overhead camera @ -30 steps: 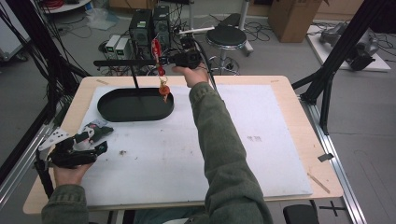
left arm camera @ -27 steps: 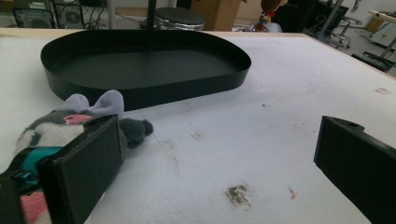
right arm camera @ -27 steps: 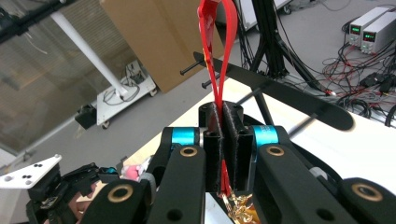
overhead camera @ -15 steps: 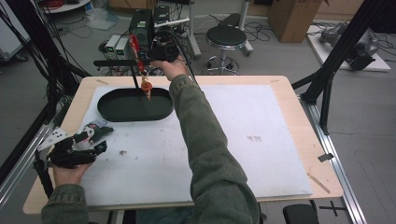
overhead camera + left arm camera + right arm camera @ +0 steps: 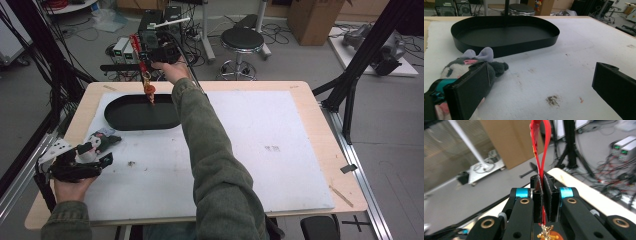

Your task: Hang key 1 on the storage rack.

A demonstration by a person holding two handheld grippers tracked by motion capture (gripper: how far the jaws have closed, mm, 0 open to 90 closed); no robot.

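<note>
High view, right gripper: the right gripper was held out at arm's length past the far edge of the table, above the far side of the black oval tray.
High view, ribbon: a red ribbon was pinched in the closed jaws, with a small orange charm dangling from it over the tray's far rim (too small to make out its shape).
High view, left gripper: the left gripper rested low at the near left of the white mat, the hand behind it.
High view, plush toy: a grey and white plush toy lay on the mat just near of the tray, against the left gripper's front end.
Left gripper view, jaws: the two black jaws stood wide apart and held nothing between them.
Left gripper view, plush toy: the toy, with a lilac bow, lay beside the left-hand jaw, touching its outer side and not in the gap.
Left gripper view, tray: the tray sat just beyond the toy on the stained mat.
Right gripper view, jaws: the jaws were pressed flat together on the ribbon, which looped up out of them.
Right gripper view, charm: the gold and orange charm hung below the pads (partly cut off by the frame's bottom edge).
</note>
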